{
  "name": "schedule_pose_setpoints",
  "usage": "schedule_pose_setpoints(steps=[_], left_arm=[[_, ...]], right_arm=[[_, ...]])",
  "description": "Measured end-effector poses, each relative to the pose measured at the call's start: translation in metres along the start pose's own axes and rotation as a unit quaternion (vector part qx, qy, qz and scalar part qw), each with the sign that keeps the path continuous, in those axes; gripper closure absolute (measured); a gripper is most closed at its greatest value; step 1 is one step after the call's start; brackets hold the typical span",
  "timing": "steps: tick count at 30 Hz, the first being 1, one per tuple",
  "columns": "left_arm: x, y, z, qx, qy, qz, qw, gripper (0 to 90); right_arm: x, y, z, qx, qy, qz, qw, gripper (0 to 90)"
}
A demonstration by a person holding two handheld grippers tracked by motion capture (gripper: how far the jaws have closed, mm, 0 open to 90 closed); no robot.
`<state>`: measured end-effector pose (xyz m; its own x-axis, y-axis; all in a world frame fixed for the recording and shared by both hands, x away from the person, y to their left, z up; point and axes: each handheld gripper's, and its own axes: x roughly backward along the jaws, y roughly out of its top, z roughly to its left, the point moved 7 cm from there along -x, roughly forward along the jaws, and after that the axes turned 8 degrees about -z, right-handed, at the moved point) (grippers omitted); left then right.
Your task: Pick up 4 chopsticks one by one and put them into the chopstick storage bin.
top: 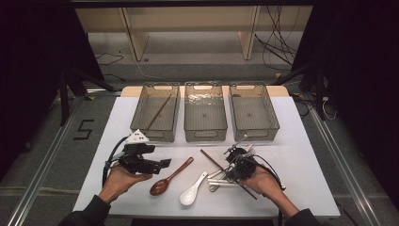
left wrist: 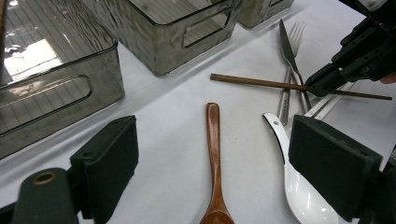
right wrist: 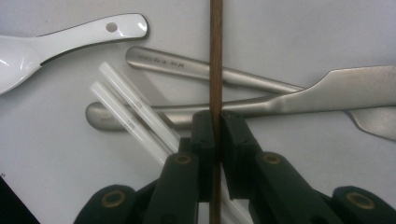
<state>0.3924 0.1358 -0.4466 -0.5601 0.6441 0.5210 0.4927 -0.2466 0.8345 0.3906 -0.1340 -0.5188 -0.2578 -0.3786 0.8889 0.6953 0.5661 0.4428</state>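
My right gripper [right wrist: 217, 126] is shut on a brown wooden chopstick [right wrist: 216, 56], its pads pinching the stick just above the cutlery pile. In the high view this chopstick [top: 211, 159] runs diagonally through the right gripper [top: 233, 167] at the table's front right. A second brown chopstick [top: 158, 112] lies in the left bin [top: 155, 137]. My left gripper [left wrist: 219, 158] is open, low over the table, with the handle of a wooden spoon [left wrist: 213, 140] lying between its pads without touching them. The left gripper [top: 164, 163] sits at front left.
A white ceramic spoon [top: 193, 190], a metal fork and knife [left wrist: 287, 46] and two white sticks [right wrist: 130, 102] lie around the right gripper. The middle bin [top: 205, 134] and right bin [top: 255, 133] stand in a row at the back of the white table [top: 117, 141].
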Motion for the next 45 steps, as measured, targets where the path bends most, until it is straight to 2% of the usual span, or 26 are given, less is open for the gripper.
schedule_pose_setpoints(steps=[9, 20, 25, 31, 32, 35, 38, 40, 42, 43, 44, 45], left_arm=[[-0.001, -0.001, 0.002, 0.001, 0.001, 0.0, 1.0, 15.6], [-0.006, -0.005, 0.002, -0.003, -0.006, 0.017, 0.9998, 15.7], [-0.01, -0.005, 0.0, -0.016, -0.011, 0.03, 0.9994, 15.7], [-0.018, -0.002, -0.005, -0.045, -0.016, 0.043, 0.9979, 15.7], [-0.02, -0.001, -0.007, -0.05, -0.018, 0.046, 0.9975, 15.7], [-0.025, 0.0, -0.011, -0.07, -0.025, 0.055, 0.9957, 15.8], [-0.029, 0.002, -0.016, -0.087, -0.033, 0.063, 0.9937, 15.8], [-0.032, 0.003, -0.019, -0.099, -0.039, 0.07, 0.9918, 15.9], [-0.034, 0.006, -0.022, -0.109, -0.049, 0.073, 0.9901, 15.8], [-0.036, 0.007, -0.024, -0.114, -0.053, 0.074, 0.9894, 15.8], [-0.037, 0.008, -0.026, -0.121, -0.058, 0.078, 0.9879, 16.0], [-0.038, 0.008, -0.028, -0.128, -0.063, 0.081, 0.9863, 16.0]], right_arm=[[0.001, -0.001, 0.001, 0.024, -0.001, 0.002, 0.9997, 85.4], [0.019, 0.008, 0.01, 0.064, 0.017, -0.033, 0.9973, 85.4], [0.029, 0.013, 0.017, 0.095, 0.024, -0.049, 0.994, 85.4], [0.039, 0.015, 0.027, 0.127, 0.032, -0.059, 0.9897, 85.5], [0.04, 0.016, 0.028, 0.139, 0.034, -0.06, 0.9879, 85.4], [0.043, 0.016, 0.034, 0.149, 0.035, -0.061, 0.9863, 85.4], [0.045, 0.016, 0.038, 0.17, 0.039, -0.059, 0.9829, 85.4], [0.046, 0.016, 0.042, 0.191, 0.043, -0.057, 0.979, 85.4], [0.046, 0.015, 0.044, 0.194, 0.045, -0.054, 0.9784, 85.4], [0.046, 0.015, 0.045, 0.202, 0.047, -0.053, 0.9769, 85.4], [0.047, 0.015, 0.049, 0.208, 0.05, -0.051, 0.9755, 85.4], [0.047, 0.015, 0.049, 0.208, 0.05, -0.051, 0.9755, 85.4]])
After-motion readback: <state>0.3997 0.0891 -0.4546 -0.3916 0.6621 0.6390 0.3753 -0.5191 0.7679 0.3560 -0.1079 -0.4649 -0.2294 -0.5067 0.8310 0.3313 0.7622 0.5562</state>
